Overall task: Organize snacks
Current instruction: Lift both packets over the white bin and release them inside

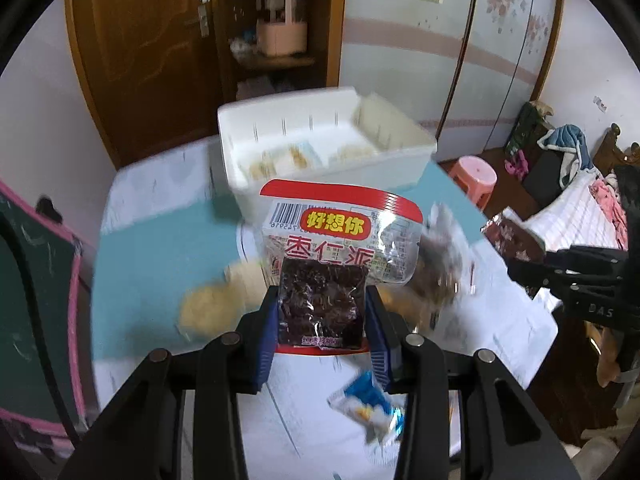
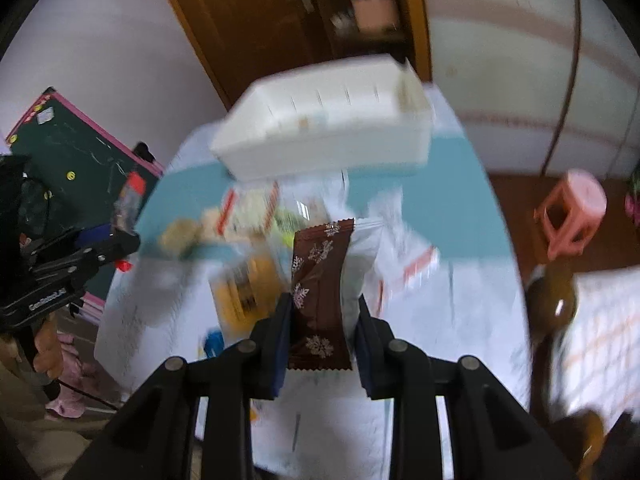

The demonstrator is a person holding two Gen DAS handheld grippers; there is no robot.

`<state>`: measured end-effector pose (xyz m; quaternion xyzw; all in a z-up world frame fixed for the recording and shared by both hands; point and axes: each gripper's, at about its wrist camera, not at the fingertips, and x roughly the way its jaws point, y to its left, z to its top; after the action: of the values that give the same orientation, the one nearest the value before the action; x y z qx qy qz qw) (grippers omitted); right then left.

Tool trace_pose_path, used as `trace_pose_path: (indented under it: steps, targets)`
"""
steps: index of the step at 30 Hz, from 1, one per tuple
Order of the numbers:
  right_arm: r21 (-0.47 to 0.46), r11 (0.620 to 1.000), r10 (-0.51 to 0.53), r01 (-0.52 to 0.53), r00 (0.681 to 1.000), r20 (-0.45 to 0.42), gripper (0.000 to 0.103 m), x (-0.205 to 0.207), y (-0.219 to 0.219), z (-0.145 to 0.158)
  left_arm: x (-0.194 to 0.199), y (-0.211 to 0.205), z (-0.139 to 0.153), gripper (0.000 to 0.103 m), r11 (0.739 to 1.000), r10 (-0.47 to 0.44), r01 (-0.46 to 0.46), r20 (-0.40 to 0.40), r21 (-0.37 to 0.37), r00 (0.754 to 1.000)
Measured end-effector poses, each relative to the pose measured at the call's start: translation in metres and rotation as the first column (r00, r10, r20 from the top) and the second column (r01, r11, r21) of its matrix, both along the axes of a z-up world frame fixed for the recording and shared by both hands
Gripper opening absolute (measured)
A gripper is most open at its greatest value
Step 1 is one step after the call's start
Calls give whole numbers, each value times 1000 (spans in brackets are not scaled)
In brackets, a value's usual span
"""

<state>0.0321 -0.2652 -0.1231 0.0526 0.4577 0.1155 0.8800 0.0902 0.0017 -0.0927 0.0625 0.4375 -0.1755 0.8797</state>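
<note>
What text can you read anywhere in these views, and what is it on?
"好想你": yellow label on the red-edged clear snack packet.
"枣仁派": red characters below it, on the same packet.
"DAS": right hand-held gripper.
Barcode digits, the packet's fine print and the white lettering on the left hand-held gripper: too small or blurred.

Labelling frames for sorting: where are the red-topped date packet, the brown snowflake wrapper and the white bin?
red-topped date packet (image 1: 322, 304), left wrist view, dark window.
brown snowflake wrapper (image 2: 318, 280), right wrist view, middle.
white bin (image 1: 332, 184), left wrist view, front wall.

Ahead of me stands a brown wooden door beside open shelves; a floral wardrobe, pink plastic stool and cluttered bed fill my right.
</note>
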Motion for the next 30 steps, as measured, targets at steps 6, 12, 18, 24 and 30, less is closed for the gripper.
trace_pose_path:
  steps: [6,12,18,24,30]
  targets:
    - [-93,996,16,1,983,184,28,43,12,72,43,-12,59,39,999,-2,-2,108,36,994]
    - [-43,997,-45,62,947,319,28,99,5,141,97,-29,112,39,996,33,-51,226,73,974]
    - [-8,993,-107,118,920,377,28,136,2,185,148,-36,142,39,993,105,-115,240,30,965]
    - [-13,989,-132,149,914,384,28,173,5,198,196,-46,133,39,985,155,-168,211,46,965]
    - [-46,986,-138,159,946,294,29,218,14,166,240,-54,89,39,973,192,-207,133,106,972]
